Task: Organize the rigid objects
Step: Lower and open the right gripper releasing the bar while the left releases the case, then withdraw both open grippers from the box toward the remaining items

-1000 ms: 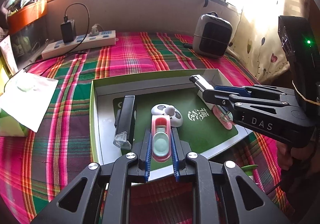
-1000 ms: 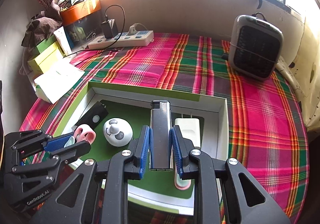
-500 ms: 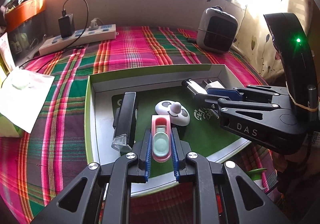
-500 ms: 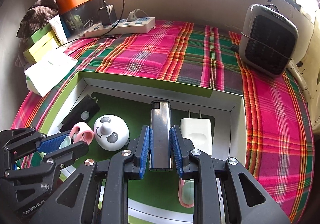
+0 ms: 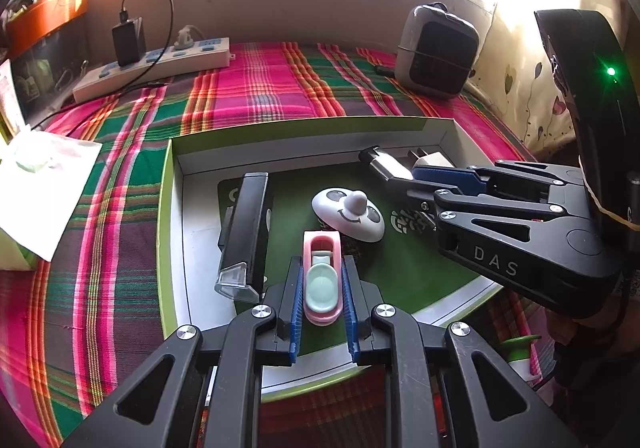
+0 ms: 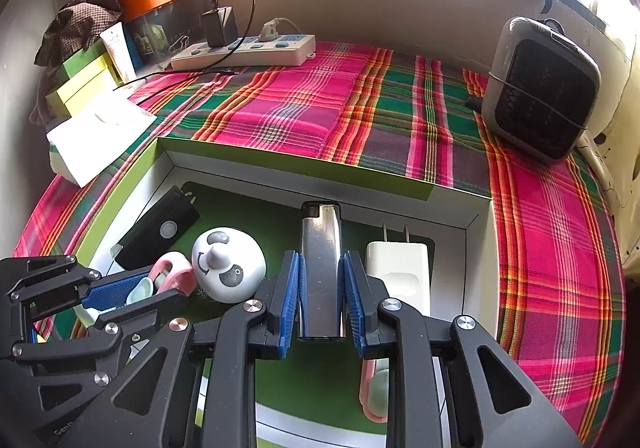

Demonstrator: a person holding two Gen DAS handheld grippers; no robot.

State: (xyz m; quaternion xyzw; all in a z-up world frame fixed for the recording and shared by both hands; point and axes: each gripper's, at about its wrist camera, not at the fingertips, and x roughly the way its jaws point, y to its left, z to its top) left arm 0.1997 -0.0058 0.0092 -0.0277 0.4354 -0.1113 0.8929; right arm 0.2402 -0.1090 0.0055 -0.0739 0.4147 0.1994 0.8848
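My left gripper (image 5: 322,288) is shut on a pink clip with a mint pad (image 5: 321,276), held low over the green-walled box (image 5: 168,184). My right gripper (image 6: 320,288) is shut on a silver lighter (image 6: 321,248), also over the box, beside a white plug charger (image 6: 398,268). A white panda toy (image 5: 348,214) and a black bike light (image 5: 246,232) lie on the box's green floor. The right gripper shows in the left wrist view (image 5: 416,172); the left gripper shows in the right wrist view (image 6: 132,292). A second pink clip (image 6: 374,392) lies under my right gripper.
A plaid cloth (image 6: 304,108) covers the table. A white power strip (image 5: 152,64) with a black adapter lies at the back wall. A grey heater (image 6: 540,88) stands at the back right. White paper (image 5: 40,184) and green boxes (image 6: 84,80) sit at the left.
Both grippers have moved forward and lower into the box, each keeping its hold. The panda, bike light and charger now appear closer.
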